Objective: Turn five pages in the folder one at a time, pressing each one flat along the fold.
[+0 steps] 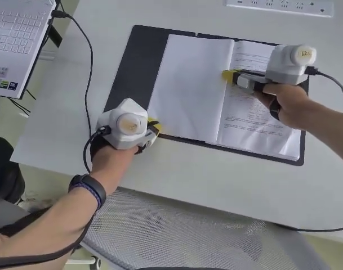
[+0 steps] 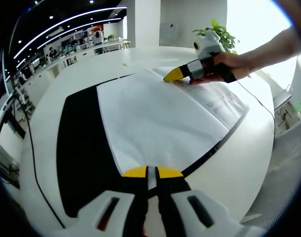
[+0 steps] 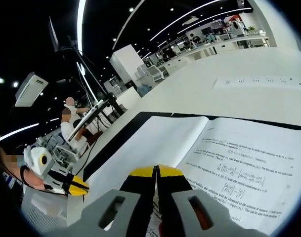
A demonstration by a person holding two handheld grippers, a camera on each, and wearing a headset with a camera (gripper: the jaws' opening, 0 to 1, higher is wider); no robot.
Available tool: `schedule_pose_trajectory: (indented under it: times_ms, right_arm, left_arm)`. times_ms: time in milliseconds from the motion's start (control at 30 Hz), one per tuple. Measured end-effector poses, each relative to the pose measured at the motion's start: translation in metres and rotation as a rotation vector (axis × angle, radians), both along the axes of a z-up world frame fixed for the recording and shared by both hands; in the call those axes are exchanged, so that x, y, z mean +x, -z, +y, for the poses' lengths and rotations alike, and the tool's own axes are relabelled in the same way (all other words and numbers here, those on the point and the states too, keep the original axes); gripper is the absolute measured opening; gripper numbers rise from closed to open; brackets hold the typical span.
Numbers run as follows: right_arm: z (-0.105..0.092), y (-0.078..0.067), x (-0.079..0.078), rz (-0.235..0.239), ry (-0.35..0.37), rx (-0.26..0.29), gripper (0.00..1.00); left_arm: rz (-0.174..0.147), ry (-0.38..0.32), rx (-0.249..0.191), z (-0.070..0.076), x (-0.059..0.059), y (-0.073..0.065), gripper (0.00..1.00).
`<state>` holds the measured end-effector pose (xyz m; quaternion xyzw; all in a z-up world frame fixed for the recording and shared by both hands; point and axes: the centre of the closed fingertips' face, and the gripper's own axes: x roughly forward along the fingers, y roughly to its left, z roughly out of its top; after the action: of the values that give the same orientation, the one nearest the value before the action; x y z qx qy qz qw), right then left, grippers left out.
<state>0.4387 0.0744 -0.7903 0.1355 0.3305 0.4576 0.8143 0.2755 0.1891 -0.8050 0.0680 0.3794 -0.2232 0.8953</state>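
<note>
Folder (image 1: pixel 129 73): lies open on the white table (image 1: pixel 216 180)
Blank page (image 1: pixel 188 90): lies left of the fold
Printed page (image 1: pixel 255 121): lies right of the fold
Left gripper (image 2: pixel 151 172): jaws together, tips at the blank page's near corner
Right gripper (image 3: pixel 155 171): jaws together, tips on the fold

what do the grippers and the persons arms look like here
The left gripper and right gripper match: white housings with a round cream disc on top, dark fingers tipped yellow, a black cable trailing from each. The left wrist wears a dark wristband with a blue edge; forearms bare.
</note>
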Motion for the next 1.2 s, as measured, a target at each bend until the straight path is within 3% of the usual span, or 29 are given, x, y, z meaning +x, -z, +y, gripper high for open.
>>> schedule_pose_trajectory:
  times_ms: [200,333,667,900,1200]
  right_arm:
    - [0.002,0.002,0.022,0.006,0.025,0.009,0.0]
    - [-0.001,0.012,0.058,0.014,0.063,0.017,0.0]
    - [-0.006,0.015,0.095,0.025,0.149,0.038,0.0]
    - [-0.006,0.01,0.104,0.021,0.188,0.051,0.0]
    - [-0.009,0.009,0.098,0.014,0.188,0.069,0.0]
  left_arm:
    - [0.002,0.007,-0.001,0.0,0.0,-0.001,0.04]
    - [0.005,0.004,-0.005,0.0,0.0,-0.001,0.04]
    - [0.008,-0.005,-0.015,0.001,0.001,0.001,0.03]
    - [0.012,-0.013,-0.016,0.002,0.002,0.001,0.02]
    - [0.014,-0.007,-0.012,0.001,0.003,0.0,0.02]
